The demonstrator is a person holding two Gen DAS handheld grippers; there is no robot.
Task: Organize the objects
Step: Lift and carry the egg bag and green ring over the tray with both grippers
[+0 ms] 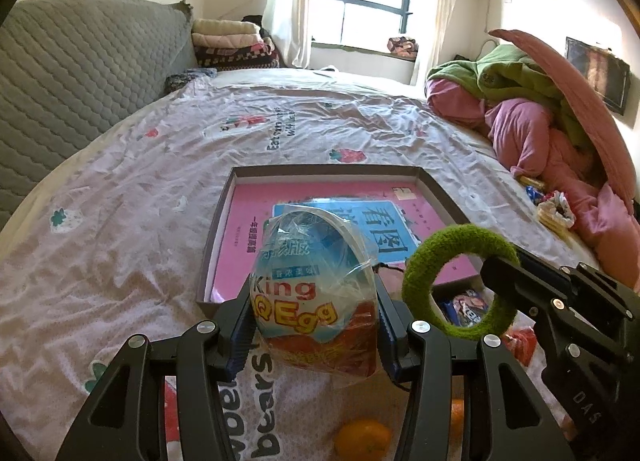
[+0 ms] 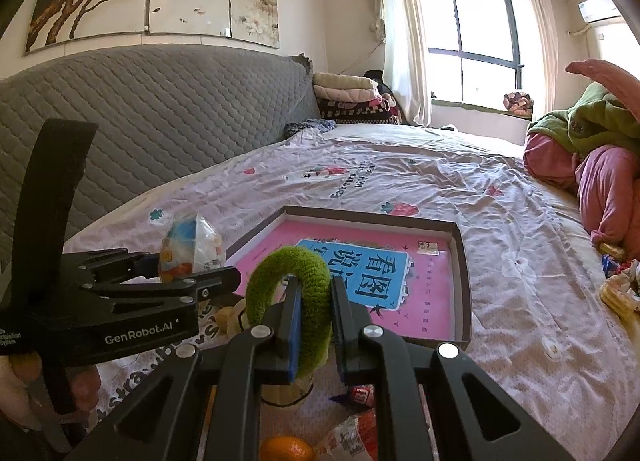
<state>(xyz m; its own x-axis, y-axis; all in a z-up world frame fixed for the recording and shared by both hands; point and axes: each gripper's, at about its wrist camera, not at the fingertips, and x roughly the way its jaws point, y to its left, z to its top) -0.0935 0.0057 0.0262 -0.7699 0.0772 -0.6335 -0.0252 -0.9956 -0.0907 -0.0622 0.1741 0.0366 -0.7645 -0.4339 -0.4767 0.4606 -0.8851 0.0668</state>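
The left tool (image 1: 316,325) is clenched on a plastic-wrapped toy egg (image 1: 316,281), its blue-padded fingers (image 1: 244,325) pressing the wrapper from both sides. The egg is held up off the bed (image 1: 120,189), just in front of the near edge of a shallow cardboard box (image 1: 218,229).

The right tool (image 2: 314,313) grips a fuzzy green ring (image 2: 288,273) by its lower right part, one finger through the hole and the other outside it. In the left wrist view the ring stands nearly upright, just right of the egg and over the near right corner of the box.

The box lies open on the strawberry-print sheet, and a pink book with a blue label (image 2: 360,273) lies flat inside it.

Near the tools, on the sheet, an orange (image 1: 362,439) sits below the egg. A dark snack packet (image 1: 466,307) shows through the ring's hole, with a red wrapper (image 1: 522,343) to its right; what else lies under the tools is too hidden to name.

At the far right a heap of pink and green bedding (image 1: 532,113) rests on the bed. A grey quilted headboard (image 2: 160,109) runs along the left.
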